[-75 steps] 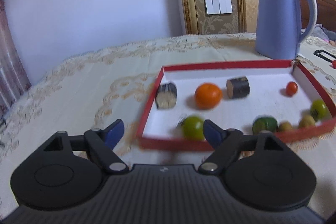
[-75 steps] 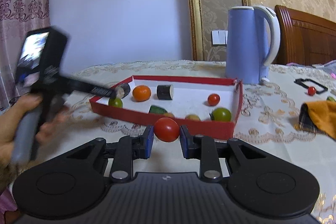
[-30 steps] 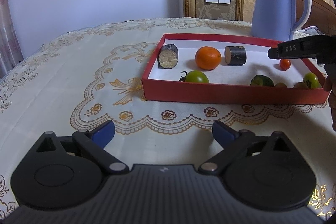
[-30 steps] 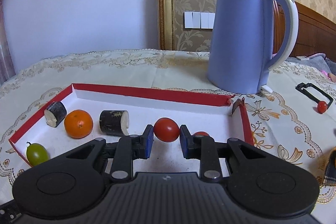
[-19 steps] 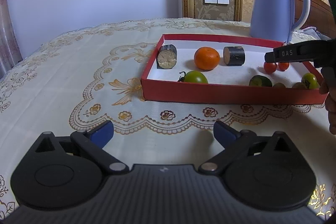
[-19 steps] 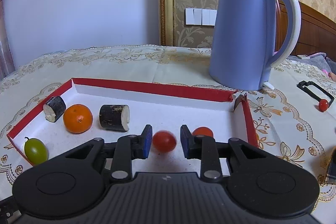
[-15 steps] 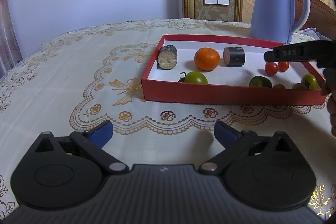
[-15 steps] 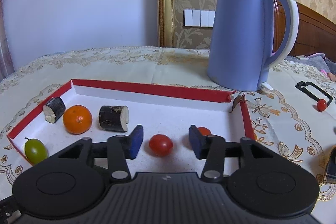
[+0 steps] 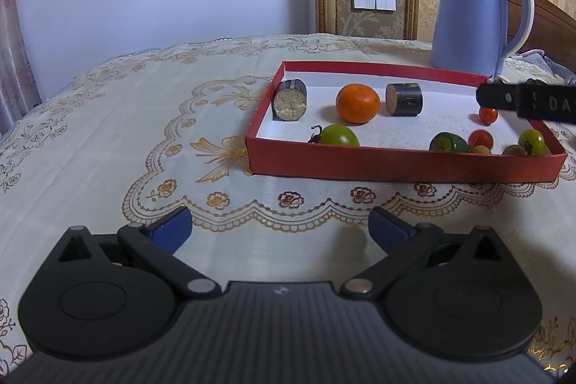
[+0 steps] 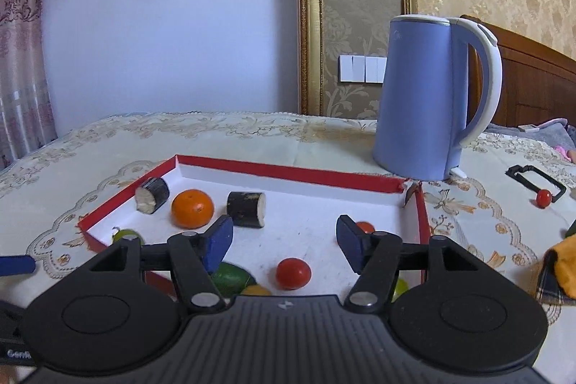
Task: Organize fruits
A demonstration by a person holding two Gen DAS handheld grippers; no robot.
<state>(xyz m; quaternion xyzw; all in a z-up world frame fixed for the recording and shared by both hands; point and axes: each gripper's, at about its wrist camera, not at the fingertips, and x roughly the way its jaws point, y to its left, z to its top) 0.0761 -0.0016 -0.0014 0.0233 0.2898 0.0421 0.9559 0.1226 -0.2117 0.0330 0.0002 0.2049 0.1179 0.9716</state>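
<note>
A red tray [image 9: 396, 164] with a white floor holds an orange [image 9: 357, 103], two dark cut cylinders, green tomatoes and small red tomatoes. My right gripper [image 10: 284, 242] is open and empty above the tray [image 10: 288, 170]. A red tomato [image 10: 293, 273] lies loose on the tray floor below its fingers; it also shows in the left wrist view [image 9: 481, 139]. My left gripper [image 9: 280, 228] is open and empty over the tablecloth, in front of the tray.
A blue kettle [image 10: 428, 96] stands behind the tray's far right corner. A small red tomato [image 10: 543, 198] and a black frame [image 10: 534, 182] lie on the cloth to the right. An orange cloth [image 10: 561, 269] is at the right edge.
My right gripper opened and let the red tomato go into the tray, then rose and drew back. The tomato rolled toward the near side. The left gripper stayed put.
</note>
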